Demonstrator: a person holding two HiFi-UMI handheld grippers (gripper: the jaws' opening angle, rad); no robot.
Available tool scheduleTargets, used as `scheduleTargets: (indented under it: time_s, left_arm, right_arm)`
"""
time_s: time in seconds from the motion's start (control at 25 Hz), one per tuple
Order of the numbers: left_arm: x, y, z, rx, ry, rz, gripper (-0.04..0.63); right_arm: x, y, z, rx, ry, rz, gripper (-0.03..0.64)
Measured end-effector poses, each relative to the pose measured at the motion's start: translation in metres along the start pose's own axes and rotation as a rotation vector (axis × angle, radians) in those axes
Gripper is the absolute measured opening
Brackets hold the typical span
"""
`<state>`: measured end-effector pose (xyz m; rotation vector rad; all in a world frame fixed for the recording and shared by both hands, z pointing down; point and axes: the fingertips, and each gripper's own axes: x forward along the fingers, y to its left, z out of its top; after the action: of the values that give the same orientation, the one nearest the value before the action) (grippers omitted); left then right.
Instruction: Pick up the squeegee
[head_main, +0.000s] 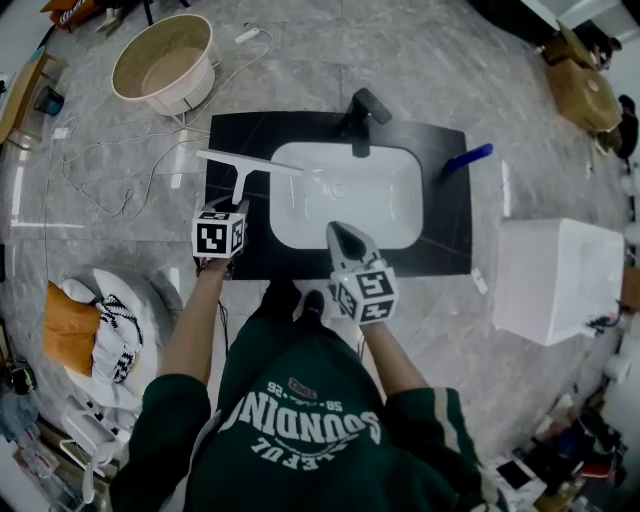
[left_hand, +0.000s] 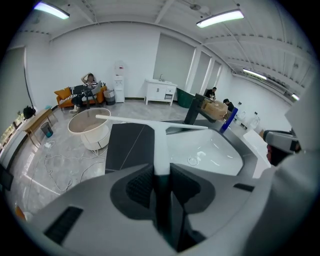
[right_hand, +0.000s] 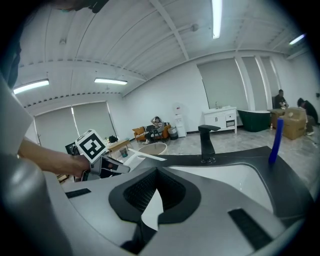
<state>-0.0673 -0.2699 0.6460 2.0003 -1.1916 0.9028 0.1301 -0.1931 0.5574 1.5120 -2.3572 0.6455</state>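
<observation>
The white squeegee (head_main: 243, 170) hangs above the left part of the black counter (head_main: 222, 135), with its blade across the far end of its handle. My left gripper (head_main: 232, 203) is shut on that handle; in the left gripper view the handle (left_hand: 161, 142) runs up from between the dark pads (left_hand: 140, 187) of this gripper (left_hand: 162, 172). My right gripper (head_main: 340, 232) hovers over the near edge of the white sink (head_main: 390, 205), shut with nothing in it. In the right gripper view its tips (right_hand: 157, 172) meet, and the squeegee (right_hand: 147, 156) shows off to the left.
A black faucet (head_main: 362, 118) stands behind the sink, and a blue stick-like object (head_main: 468, 158) lies at the counter's right end. On the floor are a round beige tub (head_main: 165, 62), loose white cables (head_main: 120, 180), a white box (head_main: 555, 278) and a bundle of cloth (head_main: 95, 330).
</observation>
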Motion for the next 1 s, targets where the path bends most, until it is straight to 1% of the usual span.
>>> scheduleTargets:
  time_s: [0.24,0.48,0.72,1.0]
  left_arm:
    - [-0.031,-0.017,0.002,0.000,-0.104,-0.005,0.091]
    - [-0.067,-0.029,0.012,0.006,-0.209,0.021,0.091]
    - [-0.104,-0.041,0.027,0.001,-0.304,0.026,0.091]
    - [-0.139,-0.057,0.056,0.026,-0.435,0.036,0.091]
  right_arm:
    - [-0.015,0.004,0.008,-0.036,-0.034,0.015,0.002]
    - [-0.027,0.004,0.024,-0.075,-0.078,0.021,0.002]
    - [-0.045,-0.006,0.048,-0.116,-0.128,-0.005,0.002]
    - [-0.058,-0.028,0.076,-0.144,-0.206,-0.057,0.002]
